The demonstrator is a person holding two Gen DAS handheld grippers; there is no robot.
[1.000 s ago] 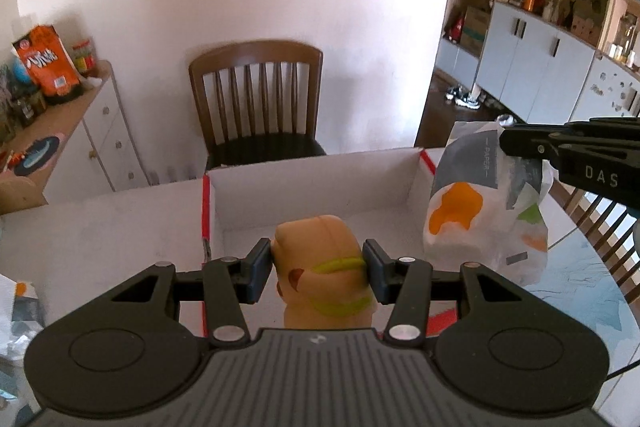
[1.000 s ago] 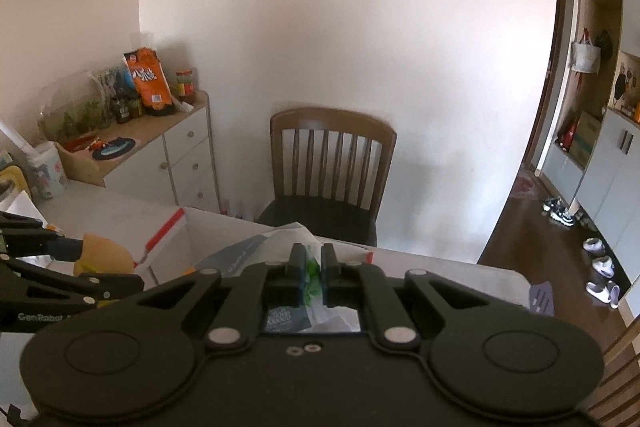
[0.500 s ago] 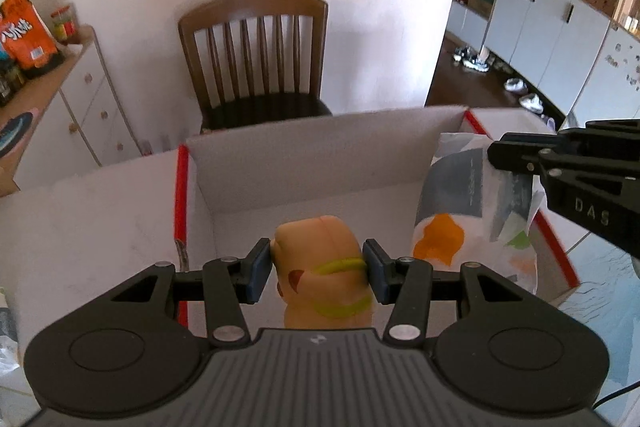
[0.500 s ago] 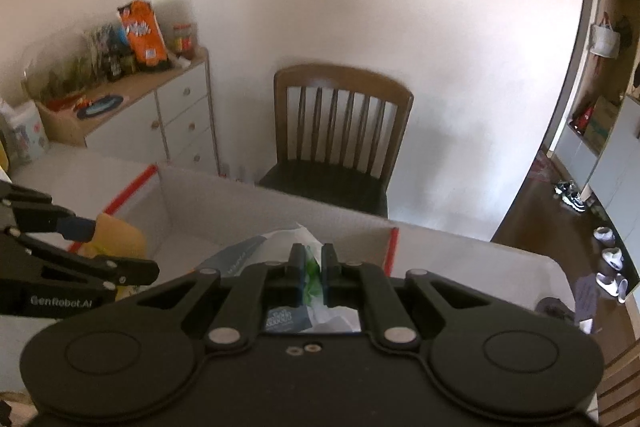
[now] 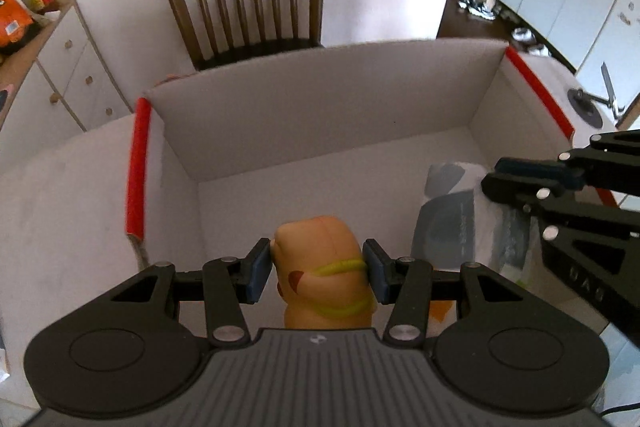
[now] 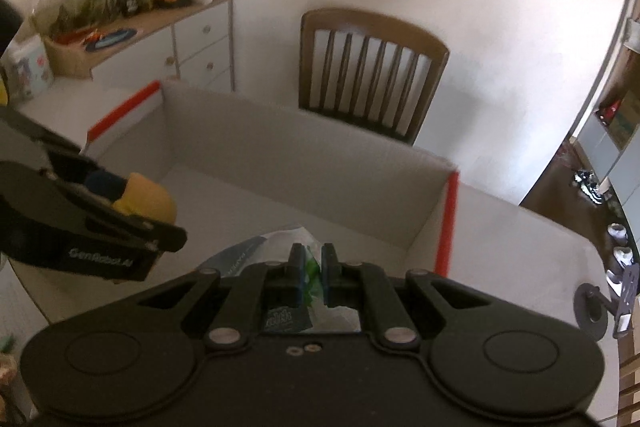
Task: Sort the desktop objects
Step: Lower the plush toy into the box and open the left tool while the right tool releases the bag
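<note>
Two loads hang over the open cardboard box [image 5: 320, 115] at once, and that is where the trouble could start. The left gripper's [image 5: 318, 269] fingers [image 5: 256, 273] are clamped on the sides of a tan hot-dog toy [image 5: 320, 267] with a yellow squiggle across it; the toy stands upright between the pads, its lower end hidden behind the gripper body. The right gripper's [image 6: 309, 273] fingers [image 6: 296, 273] are pinched nearly together on a thin fold of a printed snack bag [image 5: 460, 223], which droops below them on the right side of the box, close to the red-taped right wall.

The bag is held only by a crumpled edge. I judge that the film could slide out of so small a pinch, or that the bag could swing and catch on the right wall's rim and land on the counter [image 5: 60, 207] outside rather than in the box.

The toy looks soft and rounded, so it could squirt out sideways if the grip shifts, and once let go from a height it may bounce or roll toward the left wall with its red tape.

The two grippers are near each other, the right one reaching in beside the left. If both drop further together they could knock, jarring either hold. Whether either item already touches the box floor cannot be told.
</note>
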